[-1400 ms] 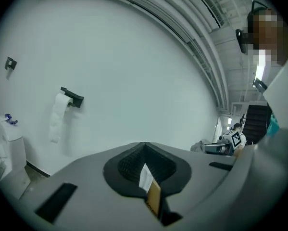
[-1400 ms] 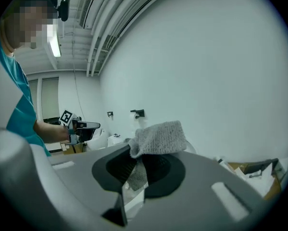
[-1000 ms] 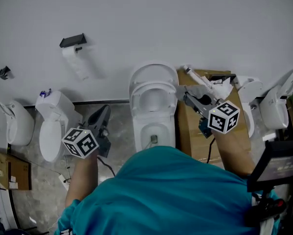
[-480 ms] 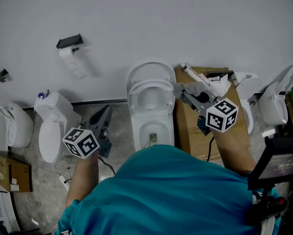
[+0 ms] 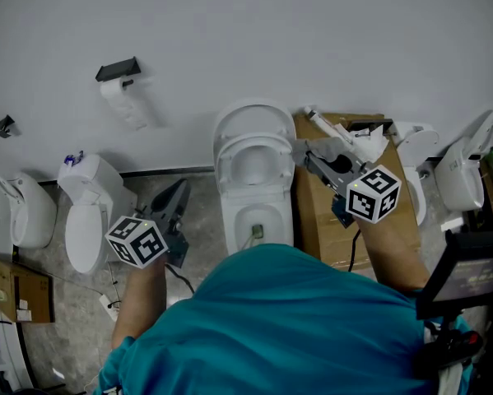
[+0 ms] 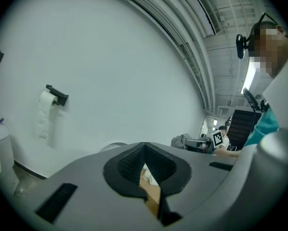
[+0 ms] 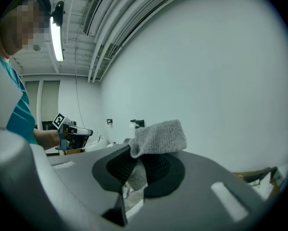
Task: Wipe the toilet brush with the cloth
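Head view: 5 white toilets [image 5: 254, 179] along wall [image 5: 312, 39], 1 cardboard box [image 5: 324, 229], 1 paper roll [image 5: 124, 105], 2 grippers. L gripper [image 5: 176, 189] left of centre bowl, forearm stretched fwd. R gripper [image 5: 312, 159] over box, just right of bowl.

L gripper view: L gripper [image 6: 144, 150] approx level, aimed at wall; jaws pressed together, nothing btwn.

R gripper view: R gripper [image 7: 136, 160] approx level; jaws pinching 1 grey cloth [image 7: 158, 136], cloth sticking up above tips.
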The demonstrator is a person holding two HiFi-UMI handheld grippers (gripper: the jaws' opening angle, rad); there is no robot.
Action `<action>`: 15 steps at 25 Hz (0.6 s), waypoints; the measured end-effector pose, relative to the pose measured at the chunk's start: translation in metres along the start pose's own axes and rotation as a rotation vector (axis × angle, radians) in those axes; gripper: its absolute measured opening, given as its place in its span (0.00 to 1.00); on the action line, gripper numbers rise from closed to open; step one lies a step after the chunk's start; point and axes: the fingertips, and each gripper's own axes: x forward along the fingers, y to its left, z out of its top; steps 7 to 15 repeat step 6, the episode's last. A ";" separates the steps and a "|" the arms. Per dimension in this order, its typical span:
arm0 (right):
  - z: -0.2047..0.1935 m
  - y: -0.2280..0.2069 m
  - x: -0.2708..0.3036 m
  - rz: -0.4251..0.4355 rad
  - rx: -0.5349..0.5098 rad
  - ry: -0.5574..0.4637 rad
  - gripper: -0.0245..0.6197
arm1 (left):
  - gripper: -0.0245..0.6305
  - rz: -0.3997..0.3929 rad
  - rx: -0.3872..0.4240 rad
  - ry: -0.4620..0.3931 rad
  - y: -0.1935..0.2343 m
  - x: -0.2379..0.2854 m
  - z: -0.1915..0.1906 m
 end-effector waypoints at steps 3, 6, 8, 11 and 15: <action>-0.001 0.000 0.000 -0.001 -0.001 0.001 0.09 | 0.05 -0.003 -0.003 0.003 -0.001 -0.001 -0.002; -0.001 0.000 0.000 -0.003 -0.001 0.001 0.09 | 0.05 -0.006 -0.005 0.004 -0.001 -0.001 -0.002; -0.001 0.000 0.000 -0.003 -0.001 0.001 0.09 | 0.05 -0.006 -0.005 0.004 -0.001 -0.001 -0.002; -0.001 0.000 0.000 -0.003 -0.001 0.001 0.09 | 0.05 -0.006 -0.005 0.004 -0.001 -0.001 -0.002; -0.001 0.000 0.000 -0.003 -0.001 0.001 0.09 | 0.05 -0.006 -0.005 0.004 -0.001 -0.001 -0.002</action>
